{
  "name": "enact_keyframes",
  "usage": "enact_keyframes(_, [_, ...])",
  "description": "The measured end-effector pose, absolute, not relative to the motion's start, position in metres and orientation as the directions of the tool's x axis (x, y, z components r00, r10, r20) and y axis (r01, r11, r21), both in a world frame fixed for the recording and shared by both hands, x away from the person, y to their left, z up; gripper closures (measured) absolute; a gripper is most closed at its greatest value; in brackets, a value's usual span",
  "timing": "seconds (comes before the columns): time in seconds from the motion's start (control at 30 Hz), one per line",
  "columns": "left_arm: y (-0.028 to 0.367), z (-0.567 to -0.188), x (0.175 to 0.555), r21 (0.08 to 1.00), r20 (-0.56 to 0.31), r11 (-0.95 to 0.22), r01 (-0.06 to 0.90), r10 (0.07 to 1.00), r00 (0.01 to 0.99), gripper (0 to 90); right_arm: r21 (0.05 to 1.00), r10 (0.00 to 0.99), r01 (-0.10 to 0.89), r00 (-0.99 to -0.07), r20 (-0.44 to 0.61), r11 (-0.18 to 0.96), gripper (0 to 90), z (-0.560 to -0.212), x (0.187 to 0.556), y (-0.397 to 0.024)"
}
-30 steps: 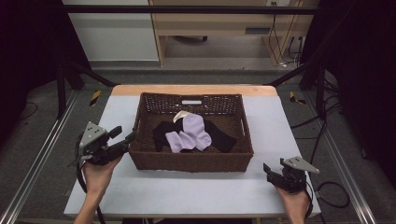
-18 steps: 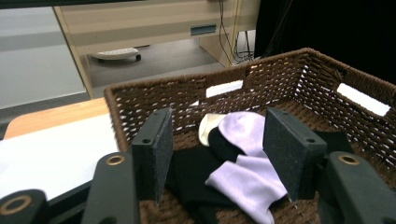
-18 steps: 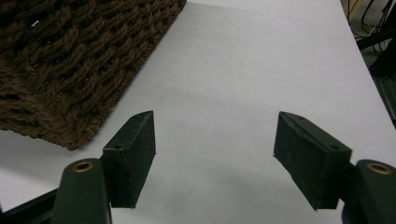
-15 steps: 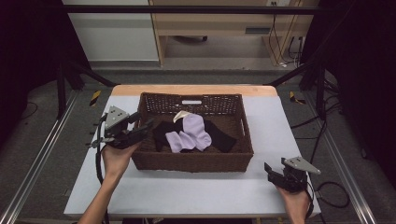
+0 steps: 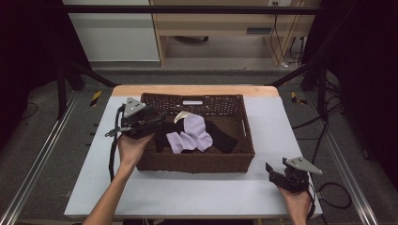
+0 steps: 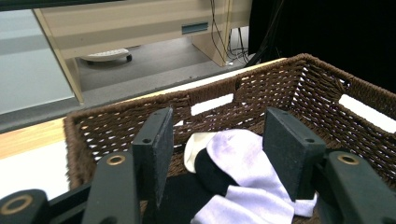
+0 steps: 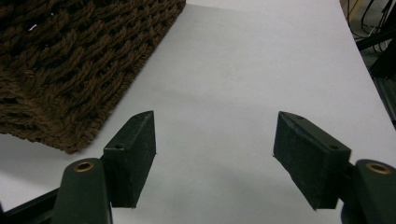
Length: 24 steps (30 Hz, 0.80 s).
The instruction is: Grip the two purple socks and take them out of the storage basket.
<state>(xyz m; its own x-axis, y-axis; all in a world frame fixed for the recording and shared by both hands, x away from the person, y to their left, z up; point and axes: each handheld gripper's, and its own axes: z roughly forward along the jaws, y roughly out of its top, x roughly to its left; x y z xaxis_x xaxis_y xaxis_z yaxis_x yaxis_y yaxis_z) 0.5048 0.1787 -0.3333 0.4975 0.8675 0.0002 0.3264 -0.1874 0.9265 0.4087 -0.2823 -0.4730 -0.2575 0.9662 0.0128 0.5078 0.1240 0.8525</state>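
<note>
Lilac socks (image 5: 190,133) lengthwise toward basket (image 5: 197,162) back, both claws wide, empty

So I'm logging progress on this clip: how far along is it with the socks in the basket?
Nothing looks done yet: the lavender socks and black socks all lie in the wicker basket. In hand: the left gripper, jaws open, reaches over the basket's left rim. Left: any grasp; the right gripper waits open on the table.

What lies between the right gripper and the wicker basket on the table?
Nothing: in the right gripper view, bare white table separates the open right gripper from the wicker basket corner. The high view shows the same gap.
</note>
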Motion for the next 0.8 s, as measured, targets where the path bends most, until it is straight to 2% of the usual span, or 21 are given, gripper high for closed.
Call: enact_keyframes(0.8, [0.114, -0.346, 0.548, 0.891, 0.082, -0.311, 0.331, 0.827, 0.556, 40.3, 0.854, 0.965, 0.508, -0.260, 0.028, 0.112, 30.5, -0.473, 0.410, -0.283])
